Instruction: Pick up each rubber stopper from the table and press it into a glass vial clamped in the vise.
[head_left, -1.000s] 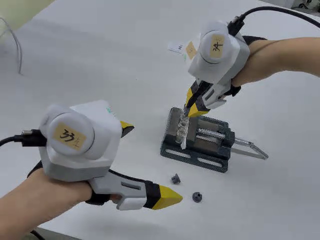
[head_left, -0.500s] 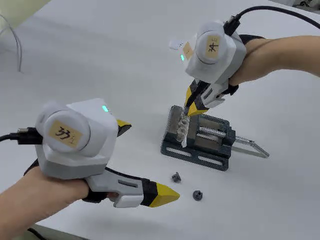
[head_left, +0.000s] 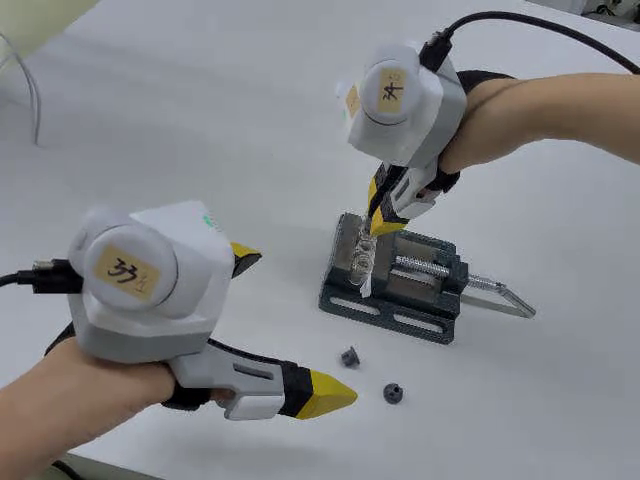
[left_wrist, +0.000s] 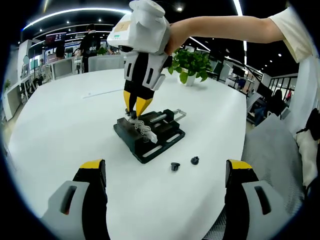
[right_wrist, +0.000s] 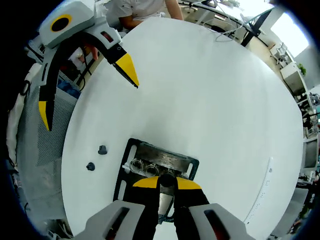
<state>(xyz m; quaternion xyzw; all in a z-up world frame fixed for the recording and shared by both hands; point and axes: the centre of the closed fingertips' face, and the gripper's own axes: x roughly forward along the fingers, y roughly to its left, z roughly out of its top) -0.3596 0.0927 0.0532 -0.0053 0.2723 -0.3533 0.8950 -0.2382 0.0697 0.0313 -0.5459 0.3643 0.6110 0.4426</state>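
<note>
Reading from the left, the left gripper (head_left: 298, 323) hangs at the near left, jaws spread wide and empty. Two loose rubber stoppers, the left stopper (head_left: 350, 356) and the right stopper (head_left: 394, 393), lie apart on the table (head_left: 200, 120), just near of the single vise (head_left: 400, 310). The right gripper (head_left: 375, 222) points down over the vise, jaws nearly closed on a dark stopper (right_wrist: 167, 176) at the row of glass vials (head_left: 362, 262), partly hiding them.

it was an open-plan office: long curved ceiling light strips (left_wrist: 75, 11) at 11 o'clock, a leafy green potted plant (left_wrist: 192, 62) at 1 o'clock beyond the big round white table (left_wrist: 55, 135), and a standing person (left_wrist: 90, 42) among desks behind.
</note>
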